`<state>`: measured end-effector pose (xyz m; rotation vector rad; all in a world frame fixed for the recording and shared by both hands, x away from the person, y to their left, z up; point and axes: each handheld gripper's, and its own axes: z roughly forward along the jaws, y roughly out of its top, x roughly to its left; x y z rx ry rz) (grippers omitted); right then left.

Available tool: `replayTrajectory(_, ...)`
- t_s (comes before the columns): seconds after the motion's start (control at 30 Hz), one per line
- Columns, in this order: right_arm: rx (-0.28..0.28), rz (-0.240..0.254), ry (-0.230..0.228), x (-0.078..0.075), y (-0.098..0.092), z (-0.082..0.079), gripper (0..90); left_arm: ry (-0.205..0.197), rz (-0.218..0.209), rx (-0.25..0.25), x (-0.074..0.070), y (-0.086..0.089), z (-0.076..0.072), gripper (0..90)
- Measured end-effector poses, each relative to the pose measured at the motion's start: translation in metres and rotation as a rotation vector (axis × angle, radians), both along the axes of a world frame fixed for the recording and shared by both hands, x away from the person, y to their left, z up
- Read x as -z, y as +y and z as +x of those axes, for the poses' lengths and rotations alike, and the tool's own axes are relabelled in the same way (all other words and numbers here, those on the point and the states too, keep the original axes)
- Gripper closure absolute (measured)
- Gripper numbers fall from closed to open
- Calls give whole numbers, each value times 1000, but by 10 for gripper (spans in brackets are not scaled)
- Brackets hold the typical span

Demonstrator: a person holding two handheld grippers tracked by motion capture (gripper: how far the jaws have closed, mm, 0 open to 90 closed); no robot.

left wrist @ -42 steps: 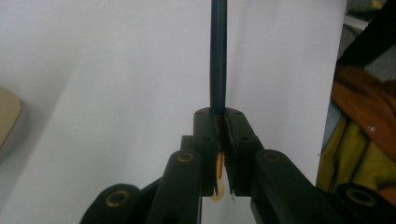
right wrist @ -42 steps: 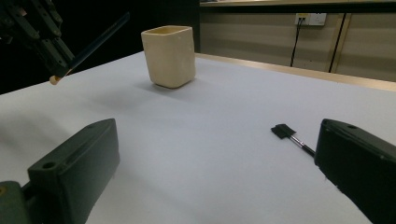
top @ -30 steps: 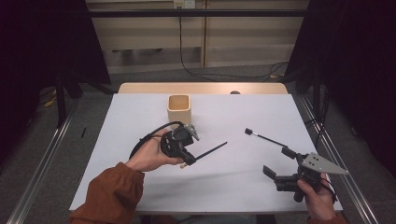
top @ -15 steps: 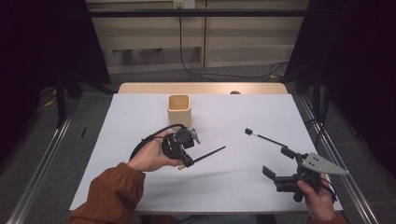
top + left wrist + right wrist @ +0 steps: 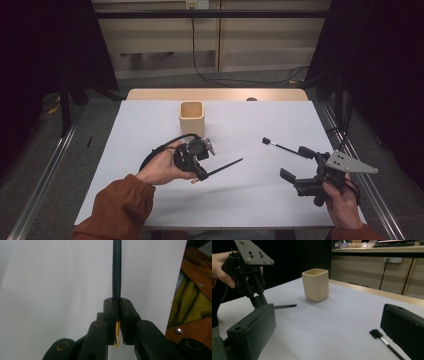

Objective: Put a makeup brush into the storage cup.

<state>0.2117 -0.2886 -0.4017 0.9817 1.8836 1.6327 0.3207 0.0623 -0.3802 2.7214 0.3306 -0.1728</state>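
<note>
Since the earlier frame, little has shifted that I can see from above: my left gripper [image 5: 202, 172] sits at the same spot over the sheet, and my right gripper [image 5: 300, 172] is at most slightly higher near the right edge. On the left, the jaws are pressed together on a dark pencil [image 5: 225, 167]; in the left gripper view the pencil [image 5: 116, 270] runs straight out from between the pads, with its yellowish end showing behind them. From above, the pencil points right and a little away from me, its far tip free over the white sheet [image 5: 150, 120]. On the right, the jaws stand spread with nothing between them. A thin black brush [image 5: 281, 147] lies flat on the sheet just beyond that gripper; in the right gripper view the brush [image 5: 384, 341] sits beside one jaw, apart from it. A beige cup [image 5: 192, 117] stands upright beyond my left gripper.
</note>
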Motion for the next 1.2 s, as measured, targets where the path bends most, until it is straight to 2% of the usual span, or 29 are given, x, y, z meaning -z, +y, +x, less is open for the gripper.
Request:
replayTrajectory(0.13, -6, -26, -13, -8, 3, 8, 0, -12, 5, 18, -1, 0, -1, 844)
replayTrajectory(0.23, -40, -43, -12, -8, 5, 14, 0, -11, 1, 20, -2, -1, -2, 844)
replayTrajectory(0.33, -87, -67, 2, -7, 10, 17, 0, -11, 4, 23, -3, -1, -1, 844)
replayTrajectory(0.47, -153, -79, -8, -9, 19, 22, 0, -5, 8, 23, -4, -2, -3, 844)
replayTrajectory(0.63, -232, -109, 12, -14, 33, 29, 0, -10, 5, 28, -3, -2, -2, 843)
replayTrajectory(0.7, -268, -121, 23, -13, 39, 30, 1, -4, 20, 42, -3, -3, -1, 843)
replayTrajectory(0.73, -278, -125, 28, -13, 41, 31, 5, -2, 11, 27, -2, -4, -3, 843)
replayTrajectory(0.77, -292, -133, 36, -14, 44, 32, 7, -1, 23, 50, -2, -5, -2, 843)
replayTrajectory(0.93, -377, -199, 101, -22, 57, 42, 25, -5, 28, 53, -2, -8, -4, 843)
replayTrajectory(1.0, -403, -242, 115, -26, 63, 47, 39, -8, 13, 45, -2, -8, -6, 843)
replayTrajectory(1.07, -428, -267, 136, -29, 68, 50, 39, -6, 31, 66, -3, -8, -5, 844)
replayTrajectory(1.2, -489, -329, 197, -35, 78, 63, 27, -3, 37, 71, -4, -8, -6, 843)
